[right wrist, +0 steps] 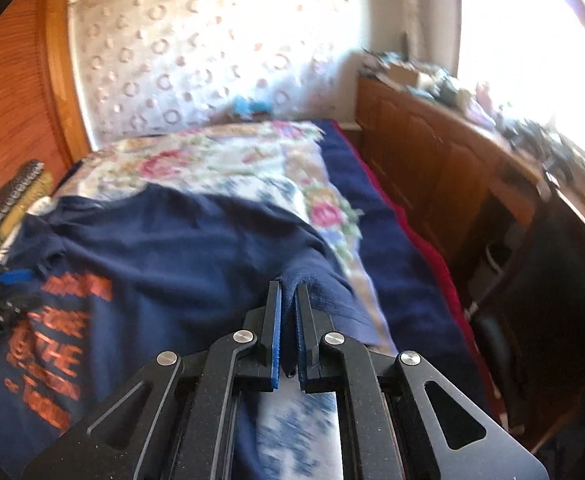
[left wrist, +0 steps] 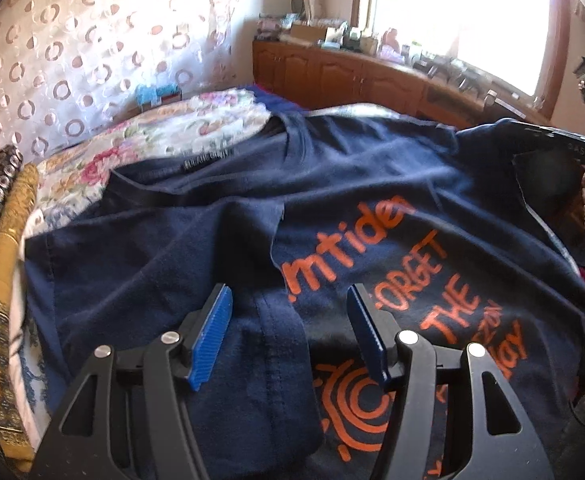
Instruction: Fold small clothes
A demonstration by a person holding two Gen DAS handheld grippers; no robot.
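The dark navy cotton T-shirt with orange printed letters (left wrist: pixel 332 208) lies spread on the bed with the floral cover (right wrist: pixel 228 160) and fills the centre and lower part of both views. The step in hand seems to be the first side fold: the right tool (right wrist: pixel 288 332) has its blue pads pressed together on a raised edge of the navy cloth, at the lower centre of its frame, while the left tool (left wrist: pixel 288 332) hangs over the shirt with its pads wide apart and nothing between them. I judge that the next move calls for carrying the pinched edge across toward the print and laying it flat. Which part of the shirt is pinched I cannot tell, because the right view is blurred. The lower hem is cut off by the frame.
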